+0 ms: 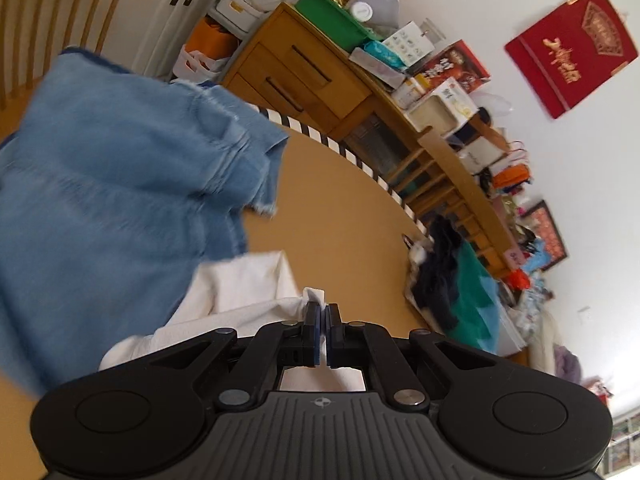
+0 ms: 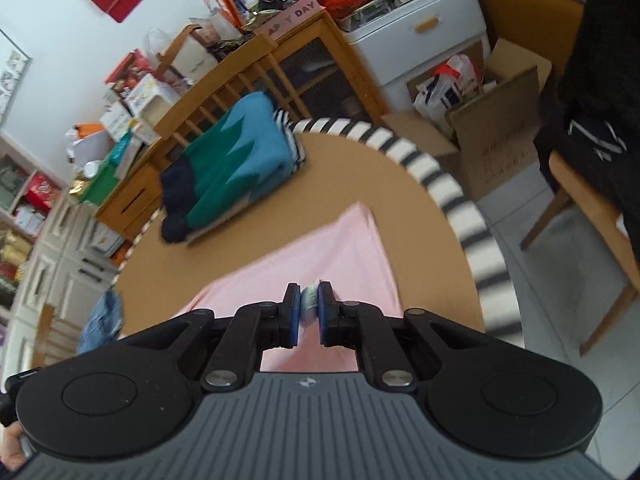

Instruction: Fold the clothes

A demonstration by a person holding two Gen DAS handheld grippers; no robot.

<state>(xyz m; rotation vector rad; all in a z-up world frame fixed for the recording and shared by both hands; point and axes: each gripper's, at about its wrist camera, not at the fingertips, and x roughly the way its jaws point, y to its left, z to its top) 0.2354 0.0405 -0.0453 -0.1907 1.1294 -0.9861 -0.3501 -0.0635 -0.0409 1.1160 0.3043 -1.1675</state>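
Both pinched nearly shut on cloth: left gripper (image 1: 323, 322) on pale white garment (image 1: 240, 284), right gripper (image 2: 309, 312) on pink cotton garment (image 2: 340, 248) running to 12 o'clock over tan round table (image 2: 360, 172); mid-fold probably, next carry edges level; folded teal-blue sweater (image 2: 232, 164) at 11.

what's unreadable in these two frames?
- Left wrist: jeans motion-blurred and cut off by the left edge; shape unclear.
- Left wrist: white cloth partly hidden under jeans and left claw.
- Right wrist: pink cloth near end hidden by right claw; the pinched bit is blurred.
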